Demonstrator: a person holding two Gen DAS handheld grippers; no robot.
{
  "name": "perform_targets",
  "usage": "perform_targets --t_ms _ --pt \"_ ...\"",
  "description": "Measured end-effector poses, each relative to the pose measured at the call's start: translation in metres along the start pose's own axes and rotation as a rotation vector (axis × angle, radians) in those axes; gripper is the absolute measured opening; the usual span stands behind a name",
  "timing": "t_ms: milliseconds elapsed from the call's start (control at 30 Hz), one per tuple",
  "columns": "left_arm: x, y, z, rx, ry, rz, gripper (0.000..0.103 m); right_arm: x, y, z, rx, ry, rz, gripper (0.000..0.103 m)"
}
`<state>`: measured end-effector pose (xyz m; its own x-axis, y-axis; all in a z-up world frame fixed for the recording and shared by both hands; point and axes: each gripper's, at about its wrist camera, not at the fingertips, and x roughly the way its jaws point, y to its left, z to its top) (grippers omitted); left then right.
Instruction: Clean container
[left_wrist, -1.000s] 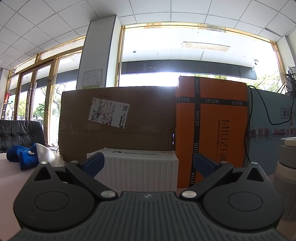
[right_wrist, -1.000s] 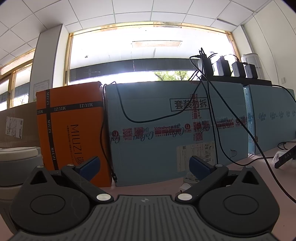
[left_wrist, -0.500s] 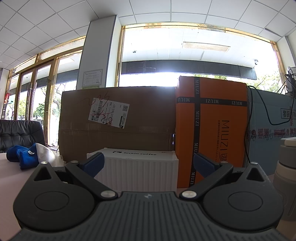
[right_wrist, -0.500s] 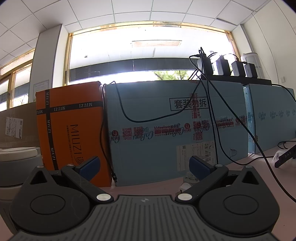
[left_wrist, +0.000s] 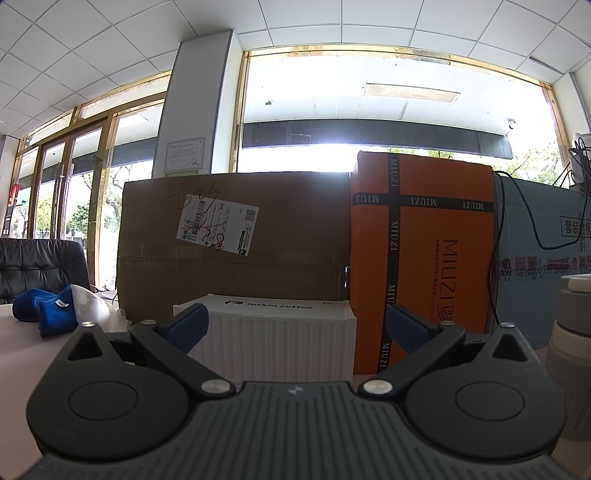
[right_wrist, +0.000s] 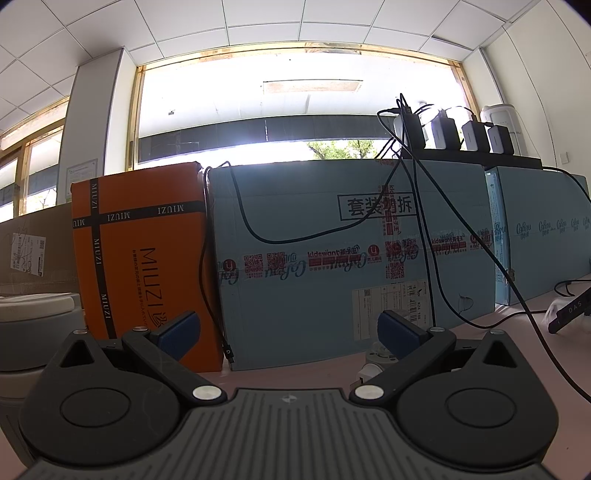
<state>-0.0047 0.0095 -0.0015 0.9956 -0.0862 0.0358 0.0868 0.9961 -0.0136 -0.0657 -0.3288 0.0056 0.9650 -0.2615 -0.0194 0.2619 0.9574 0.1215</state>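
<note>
A grey lidded container (left_wrist: 570, 343) stands on the pink table at the far right of the left wrist view; it also shows at the far left of the right wrist view (right_wrist: 37, 332). A blue cloth (left_wrist: 40, 308) with a white cloth (left_wrist: 90, 306) beside it lies at the left. My left gripper (left_wrist: 297, 328) is open and empty, low over the table, facing a white ribbed "luckin coffee" box (left_wrist: 273, 339). My right gripper (right_wrist: 288, 332) is open and empty, to the right of the container.
A brown carton (left_wrist: 232, 243), an orange MIUZI box (left_wrist: 424, 266) and blue cartons (right_wrist: 351, 258) form a wall at the back. Black cables (right_wrist: 436, 240) hang from chargers (right_wrist: 447, 129) down onto the table. A black chair (left_wrist: 37, 266) stands at the left.
</note>
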Motion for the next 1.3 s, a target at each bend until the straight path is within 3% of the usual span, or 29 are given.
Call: perform_targets --t_ms 1300 --pt "0.0019 -0.0008 -0.0007 0.001 0.0 -0.004 0.103 0.0002 -0.0007 0.0001 0.003 0.0 -0.003 0.103"
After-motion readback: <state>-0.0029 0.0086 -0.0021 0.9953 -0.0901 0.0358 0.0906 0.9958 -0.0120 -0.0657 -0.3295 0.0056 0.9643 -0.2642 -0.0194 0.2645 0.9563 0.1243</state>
